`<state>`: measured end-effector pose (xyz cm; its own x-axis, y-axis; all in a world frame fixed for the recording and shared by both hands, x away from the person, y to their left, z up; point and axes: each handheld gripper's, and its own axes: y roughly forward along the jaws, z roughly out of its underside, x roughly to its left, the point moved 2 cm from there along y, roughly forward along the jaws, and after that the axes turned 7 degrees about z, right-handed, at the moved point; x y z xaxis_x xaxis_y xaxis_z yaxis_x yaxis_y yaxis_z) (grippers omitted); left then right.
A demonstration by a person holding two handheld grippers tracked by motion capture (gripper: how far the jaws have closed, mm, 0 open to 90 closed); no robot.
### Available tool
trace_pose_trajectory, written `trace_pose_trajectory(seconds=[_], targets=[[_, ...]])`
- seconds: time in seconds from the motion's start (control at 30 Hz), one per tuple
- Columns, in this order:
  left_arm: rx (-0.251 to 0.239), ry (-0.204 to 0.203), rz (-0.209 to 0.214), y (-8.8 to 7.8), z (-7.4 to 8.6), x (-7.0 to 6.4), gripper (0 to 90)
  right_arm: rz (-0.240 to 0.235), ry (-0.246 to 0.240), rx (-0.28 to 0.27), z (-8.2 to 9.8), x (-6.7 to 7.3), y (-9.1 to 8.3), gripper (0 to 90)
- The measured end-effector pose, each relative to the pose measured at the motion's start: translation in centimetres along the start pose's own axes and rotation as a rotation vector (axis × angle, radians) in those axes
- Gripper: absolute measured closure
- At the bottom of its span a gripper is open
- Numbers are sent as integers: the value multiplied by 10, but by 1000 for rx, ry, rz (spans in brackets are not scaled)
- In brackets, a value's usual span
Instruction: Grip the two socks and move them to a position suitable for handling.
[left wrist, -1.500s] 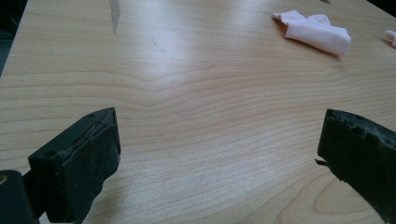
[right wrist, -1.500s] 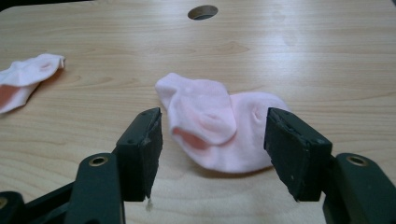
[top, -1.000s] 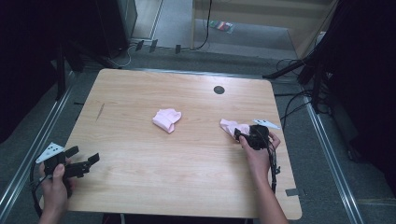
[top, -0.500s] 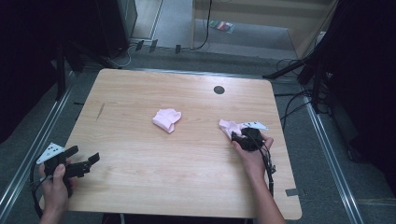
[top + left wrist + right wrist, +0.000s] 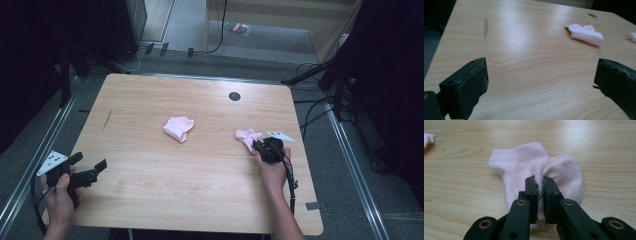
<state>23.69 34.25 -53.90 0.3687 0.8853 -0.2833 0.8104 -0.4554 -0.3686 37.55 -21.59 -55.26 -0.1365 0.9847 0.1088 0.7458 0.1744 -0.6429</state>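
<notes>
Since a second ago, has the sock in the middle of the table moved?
No. The middle sock lies at the same spot relative to the dark round hole in the table.

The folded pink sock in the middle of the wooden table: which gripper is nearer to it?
Right. The right gripper is to the right of the folded pink sock, clamped on another pink sock. The left gripper hovers open near the table's front-left edge, farther away.
</notes>
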Motion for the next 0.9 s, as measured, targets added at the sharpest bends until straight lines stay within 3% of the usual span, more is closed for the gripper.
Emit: trace_pose_trajectory(seconds=[0.3, 0.5, 0.7, 0.73, 0.77, 0.9], targets=[[10, 57, 72, 19, -21, -38, 0, -84, -32, -92, -14, 29, -36, 848], [21, 83, 133, 42, -27, -65, 0, -138, -50, -128, -19, 54, -62, 848], [41, 106, 205, 67, -29, -96, 0, -200, -85, -139, -13, 85, -75, 848], [41, 106, 205, 67, -29, -96, 0, -200, -85, -139, -13, 85, -75, 848], [38, 101, 233, 74, -29, -105, 0, -216, -103, -148, -9, 99, -78, 847], [50, 108, 271, 88, -28, -124, 0, -233, -130, -138, -1, 120, -75, 847]])
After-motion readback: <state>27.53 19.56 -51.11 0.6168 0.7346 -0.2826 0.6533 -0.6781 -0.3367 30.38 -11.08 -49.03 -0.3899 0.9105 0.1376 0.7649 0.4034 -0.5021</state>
